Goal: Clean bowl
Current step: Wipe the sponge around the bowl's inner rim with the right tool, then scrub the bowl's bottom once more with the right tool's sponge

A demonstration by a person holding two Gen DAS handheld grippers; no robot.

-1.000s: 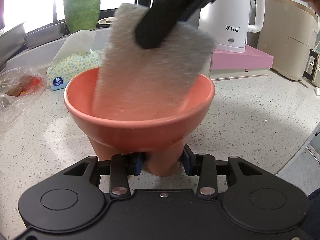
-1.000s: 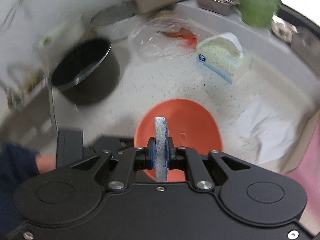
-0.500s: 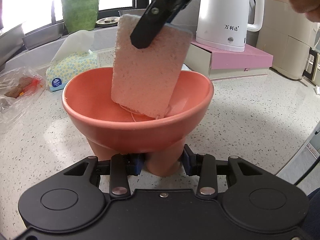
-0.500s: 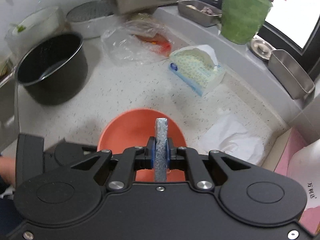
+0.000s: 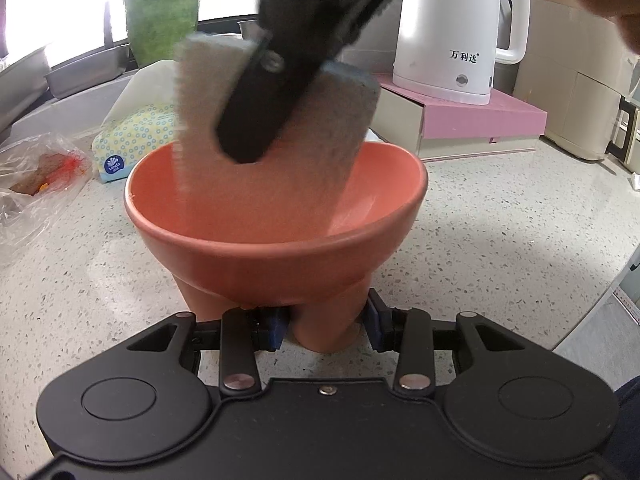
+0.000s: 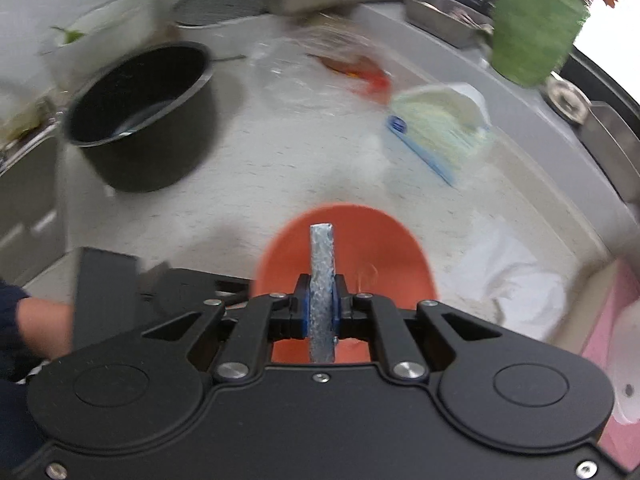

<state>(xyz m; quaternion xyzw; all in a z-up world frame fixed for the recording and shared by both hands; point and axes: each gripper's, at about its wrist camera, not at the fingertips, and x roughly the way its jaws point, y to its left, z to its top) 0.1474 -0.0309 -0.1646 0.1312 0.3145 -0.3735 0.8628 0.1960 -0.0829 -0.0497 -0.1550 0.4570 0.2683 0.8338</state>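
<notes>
Bowl braced by its foot, sponge wiping inside.
The left hand-held gripper [image 5: 326,330] grasps the stiff, smooth, breakable bowl [image 5: 276,256] by its foot; the right hand-held gripper [image 6: 322,312] is clenched on the soft sponge [image 6: 322,256].

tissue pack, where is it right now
In the left wrist view the tissue pack lies on the counter behind and left of the orange bowl, between it and the plastic bag.

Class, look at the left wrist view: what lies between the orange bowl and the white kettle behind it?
A pink-topped box lies between the bowl and the kettle, which stands on it; seen in the left wrist view.
</notes>
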